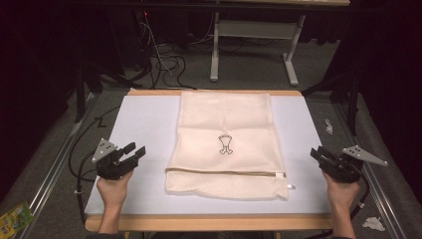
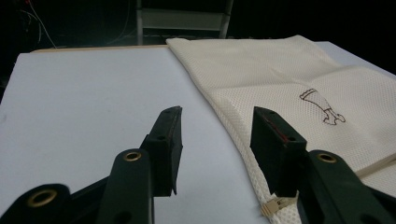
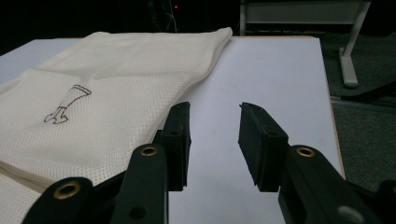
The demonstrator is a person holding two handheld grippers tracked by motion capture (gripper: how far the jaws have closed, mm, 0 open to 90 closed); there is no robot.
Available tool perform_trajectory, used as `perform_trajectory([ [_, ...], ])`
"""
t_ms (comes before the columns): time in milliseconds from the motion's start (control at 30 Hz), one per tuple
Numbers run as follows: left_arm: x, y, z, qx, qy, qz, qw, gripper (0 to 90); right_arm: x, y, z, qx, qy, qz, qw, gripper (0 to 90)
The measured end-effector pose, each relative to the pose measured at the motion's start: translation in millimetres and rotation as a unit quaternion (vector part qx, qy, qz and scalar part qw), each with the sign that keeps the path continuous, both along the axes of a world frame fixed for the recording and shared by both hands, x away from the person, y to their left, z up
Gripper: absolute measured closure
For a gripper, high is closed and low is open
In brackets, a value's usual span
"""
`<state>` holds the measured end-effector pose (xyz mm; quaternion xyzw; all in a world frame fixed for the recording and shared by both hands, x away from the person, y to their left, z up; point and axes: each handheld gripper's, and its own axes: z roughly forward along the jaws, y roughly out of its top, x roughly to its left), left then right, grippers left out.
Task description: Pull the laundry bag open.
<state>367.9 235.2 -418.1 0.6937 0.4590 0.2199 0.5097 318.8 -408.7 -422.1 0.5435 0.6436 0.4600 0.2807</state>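
A cream mesh laundry bag (image 1: pixel 226 142) lies flat in the middle of the white table (image 1: pixel 144 124), with a small dark drawing on it and a zipper (image 1: pixel 224 172) running across near its front edge. The white zipper pull (image 1: pixel 289 187) sits at the bag's front right corner. My left gripper (image 1: pixel 135 152) hovers at the table's left side, open and empty, a short way from the bag (image 2: pixel 289 88). At the right edge my right gripper (image 1: pixel 316 154) is open too, beside the bag (image 3: pixel 93 107). In their own views the left gripper (image 2: pixel 217 116) and right gripper (image 3: pixel 215 114) hold nothing.
The table has a wooden front edge (image 1: pixel 209 222). Beyond it stand a grey desk frame (image 1: pixel 254 45) and loose cables (image 1: pixel 164 59) on the floor. A green packet (image 1: pixel 12 219) lies on the floor at the lower left, crumpled paper (image 1: pixel 373 223) at the lower right.
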Motion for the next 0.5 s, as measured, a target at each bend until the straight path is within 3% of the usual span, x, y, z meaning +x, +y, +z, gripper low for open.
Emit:
perform_trajectory([
  [133, 1.9, -2.0, -2.3, 0.014, -0.001, 0.002, 0.9999, 53.3, 0.0, -3.2, -3.1, 0.002, 0.003, -0.009, 1.0000, 64.8],
  [300, 5.3, 1.6, -7.3, 0.007, 0.005, 0.009, 0.9999, 52.9, 0.9, -6.3, -7.7, 0.007, 0.009, -0.016, 0.9998, 64.8],
  [500, 8.5, 2.2, -14.6, 0.015, 0.012, 0.013, 0.9997, 52.6, 2.5, -4.9, -11.5, 0.002, 0.015, -0.015, 0.9998, 64.6],
])
